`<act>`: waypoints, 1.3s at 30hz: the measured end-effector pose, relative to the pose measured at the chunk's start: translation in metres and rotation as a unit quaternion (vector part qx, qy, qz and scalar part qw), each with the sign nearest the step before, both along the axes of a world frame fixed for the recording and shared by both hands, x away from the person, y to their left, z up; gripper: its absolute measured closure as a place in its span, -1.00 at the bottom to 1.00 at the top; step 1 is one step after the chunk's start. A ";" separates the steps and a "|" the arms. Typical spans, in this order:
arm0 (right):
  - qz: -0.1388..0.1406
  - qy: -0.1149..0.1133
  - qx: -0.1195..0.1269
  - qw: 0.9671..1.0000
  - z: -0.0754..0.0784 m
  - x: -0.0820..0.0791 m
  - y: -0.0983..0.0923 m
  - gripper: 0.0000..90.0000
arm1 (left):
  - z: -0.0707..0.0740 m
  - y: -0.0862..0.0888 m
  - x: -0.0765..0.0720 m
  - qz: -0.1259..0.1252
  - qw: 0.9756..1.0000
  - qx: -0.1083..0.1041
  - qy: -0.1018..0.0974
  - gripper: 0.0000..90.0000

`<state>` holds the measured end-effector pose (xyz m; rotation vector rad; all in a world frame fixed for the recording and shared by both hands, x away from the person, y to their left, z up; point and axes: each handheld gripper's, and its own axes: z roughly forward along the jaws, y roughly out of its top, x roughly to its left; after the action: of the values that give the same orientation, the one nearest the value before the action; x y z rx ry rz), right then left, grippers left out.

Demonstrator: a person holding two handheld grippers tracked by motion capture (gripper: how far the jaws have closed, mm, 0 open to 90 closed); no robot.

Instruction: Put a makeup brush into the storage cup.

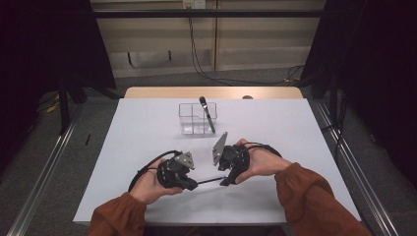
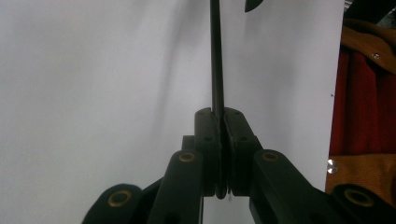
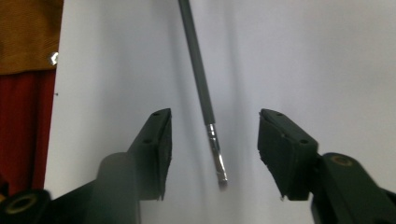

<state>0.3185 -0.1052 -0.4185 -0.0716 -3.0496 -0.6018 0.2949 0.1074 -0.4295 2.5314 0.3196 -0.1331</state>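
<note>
We note the left gripper (image 1: 193, 184) clamped tight on a thin dark rod (image 1: 210, 180), held level just above the worktop (image 1: 147, 128) near its front edge. Right gripper (image 1: 225, 181) — jaws apart, the rod's metal tip (image 3: 217, 156) between them, untouched. Clear bin (image 1: 196, 118) with a black pen (image 1: 206, 113) stands mid-table toward the back edge.

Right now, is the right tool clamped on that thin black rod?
No, in the right gripper view the right tool stands open, and the rod lies between its pads with a clear gap on each side.
</note>
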 end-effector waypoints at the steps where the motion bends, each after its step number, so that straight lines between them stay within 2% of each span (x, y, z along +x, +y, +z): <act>1: -0.003 -0.003 0.002 1.000 0.000 0.000 -0.001 -0.07 | 0.000 0.001 -0.001 0.001 1.000 0.000 -0.001 0.90; 5: -0.018 -0.002 0.014 1.000 0.001 0.001 -0.009 -0.21 | 0.000 0.005 -0.003 0.007 1.000 -0.010 -0.003 0.90; 10: -0.036 -0.005 0.028 0.999 -0.001 0.000 -0.017 -0.32 | -0.001 0.009 -0.004 0.014 1.000 -0.011 -0.001 0.90; 14: -0.064 -0.019 0.054 0.996 0.002 0.000 -0.028 -0.42 | -0.002 0.012 -0.004 0.019 1.000 -0.008 0.000 0.90; 17: -0.076 -0.017 0.065 0.995 0.002 0.000 -0.034 -0.51 | 0.001 0.015 -0.003 0.024 1.000 -0.018 -0.001 0.90; 19: -0.076 -0.019 0.069 0.995 0.002 0.000 -0.037 -0.52 | 0.002 0.017 -0.003 0.023 1.000 -0.019 0.001 0.90; 20: -0.078 -0.012 0.074 0.994 0.000 0.000 -0.040 -0.52 | 0.002 0.017 -0.005 0.027 0.999 -0.019 -0.001 0.90; 22: -0.086 -0.005 0.080 0.993 -0.001 0.000 -0.043 -0.57 | 0.002 0.020 -0.005 0.026 1.000 -0.018 0.001 0.90; 23: -0.093 -0.008 0.085 0.992 -0.002 0.000 -0.046 -0.60 | 0.001 0.021 -0.007 0.031 0.999 -0.020 0.001 0.90; 24: -0.094 -0.010 0.087 0.992 -0.003 0.000 -0.047 -0.66 | 0.001 0.022 -0.007 0.034 0.999 -0.020 0.002 0.90; 29: -0.108 -0.009 0.094 0.990 -0.006 -0.003 -0.053 -0.67 | 0.002 0.029 -0.008 0.048 0.998 -0.035 0.009 0.90; 34: -0.125 -0.011 0.103 0.987 -0.009 -0.004 -0.060 -0.78 | 0.001 0.038 -0.011 0.056 0.998 -0.036 0.005 0.90; 39: -0.139 -0.006 0.112 0.984 -0.014 -0.007 -0.069 -0.91 | -0.001 0.047 -0.014 0.073 0.996 -0.051 0.010 0.90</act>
<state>0.3116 -0.1743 -0.4322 -0.4949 -2.9805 -0.9596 0.2812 0.1545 -0.4307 2.3985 0.4929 -0.1159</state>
